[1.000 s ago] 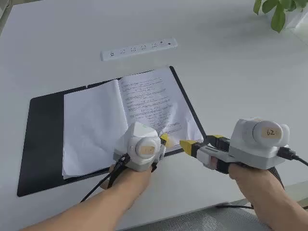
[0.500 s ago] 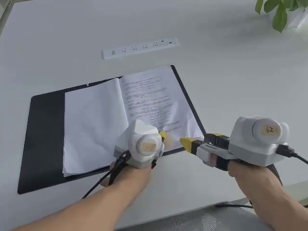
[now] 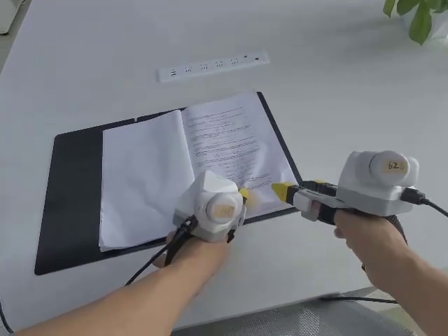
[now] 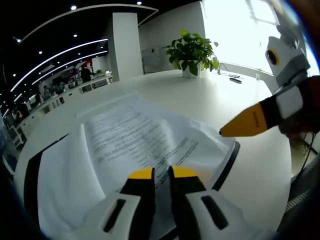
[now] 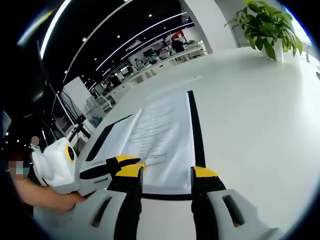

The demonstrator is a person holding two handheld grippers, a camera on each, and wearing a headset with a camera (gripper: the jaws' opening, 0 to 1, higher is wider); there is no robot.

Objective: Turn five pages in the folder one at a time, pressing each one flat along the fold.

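Folder: black, lying open and flat on the white tabletop, near the person's edge, turned slightly anticlockwise in the head view. Left half carries a blank white page, with a broad strip of bare black cover beyond its outer edge. Right half carries a printed page with lines of text; only a thin black border shows along its right side. The two pages meet at the fold near the middle.

Power strip: white, lying on the tabletop beyond the folder, well apart from it.

Plant: green leaves at the far right corner of the tabletop.

Right tongs: held in the right hand, low over the tabletop just off the folder's near right corner, yellow tips pointing left toward the printed page. Right gripper view: jaws stand apart with a clear gap, nothing between them, the folder's near edge just beyond the tips.

Left tongs: over the near edge of the printed page, close to the fold. Left gripper view: jaws drawn together, only a thin slit between the yellow tips, no paper seen pinched. Contact with the page cannot be told. The tips of the two tongs are near each other, not touching.
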